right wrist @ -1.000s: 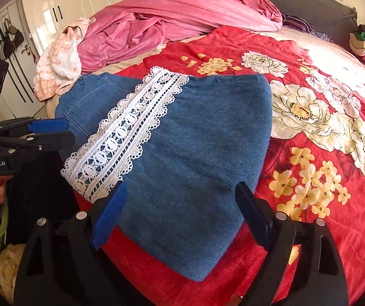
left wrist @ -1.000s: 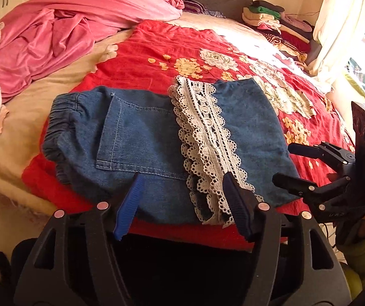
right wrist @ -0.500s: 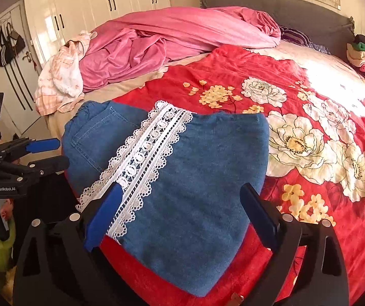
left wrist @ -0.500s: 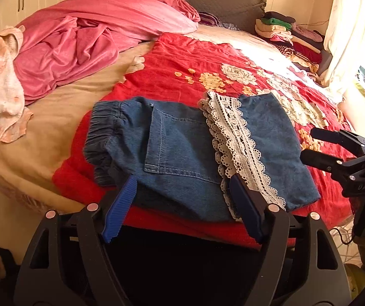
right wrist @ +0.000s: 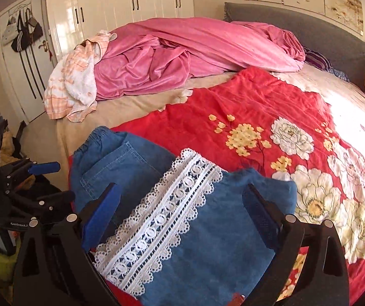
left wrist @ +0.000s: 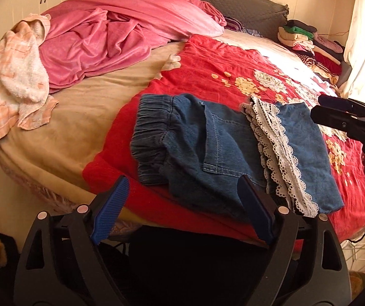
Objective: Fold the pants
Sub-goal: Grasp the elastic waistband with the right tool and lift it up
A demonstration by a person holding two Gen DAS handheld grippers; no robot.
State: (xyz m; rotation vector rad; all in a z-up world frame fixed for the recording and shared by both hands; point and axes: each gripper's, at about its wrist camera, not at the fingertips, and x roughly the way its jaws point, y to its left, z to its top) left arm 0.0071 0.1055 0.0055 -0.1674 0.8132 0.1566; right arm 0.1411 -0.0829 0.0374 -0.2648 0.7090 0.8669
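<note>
Folded blue denim pants (left wrist: 220, 153) with an elastic waistband and a white lace trim (left wrist: 276, 153) lie flat on the red floral blanket (left wrist: 208, 76) near the bed's front edge. My left gripper (left wrist: 183, 186) hovers just in front of their near edge; its jaws are opening, with nothing gripped between them. In the right wrist view the pants (right wrist: 208, 242) and their lace (right wrist: 162, 224) lie below my right gripper (right wrist: 182, 193), which stands wide open above them and clear of the cloth. Each gripper shows in the other's view: the right gripper (left wrist: 335, 117) and the left gripper (right wrist: 52, 181).
A crumpled pink duvet (left wrist: 121, 33) and a peach checked towel (left wrist: 11, 81) fill the far left of the bed. Folded clothes (left wrist: 307, 40) are stacked at the back right by the grey headboard (right wrist: 322, 33). White wardrobes (right wrist: 131, 7) stand behind.
Both grippers have drawn back from the pants and spread their jaws wider. The right one has also risen. The pants stay folded where they were.
</note>
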